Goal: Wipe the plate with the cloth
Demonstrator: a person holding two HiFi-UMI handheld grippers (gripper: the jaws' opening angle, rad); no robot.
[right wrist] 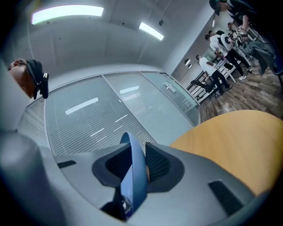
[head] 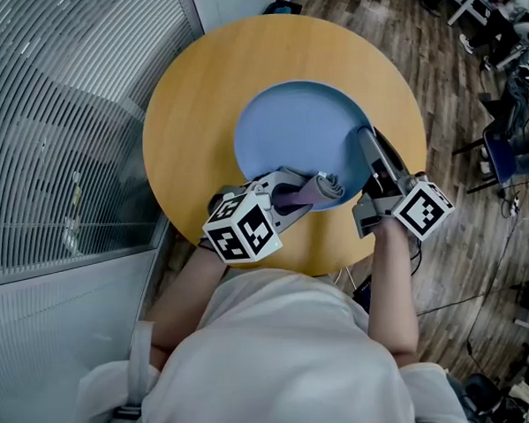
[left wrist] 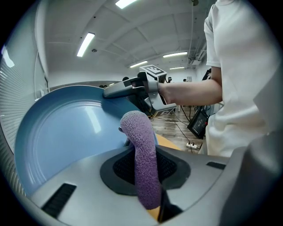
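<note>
my left gripper (head: 306, 192) clenches the purple cloth (head: 327, 187) at 6 o'clock on the plate (head: 296, 129), and my right gripper (head: 367, 143) clamps its 4 o'clock rim.

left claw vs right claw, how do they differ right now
The left claw grips the purple cloth; the right claw grips the blue plate by its rim. The left claw reaches over the plate's face; the right claw sits at its edge. Both are shut on something.
</note>
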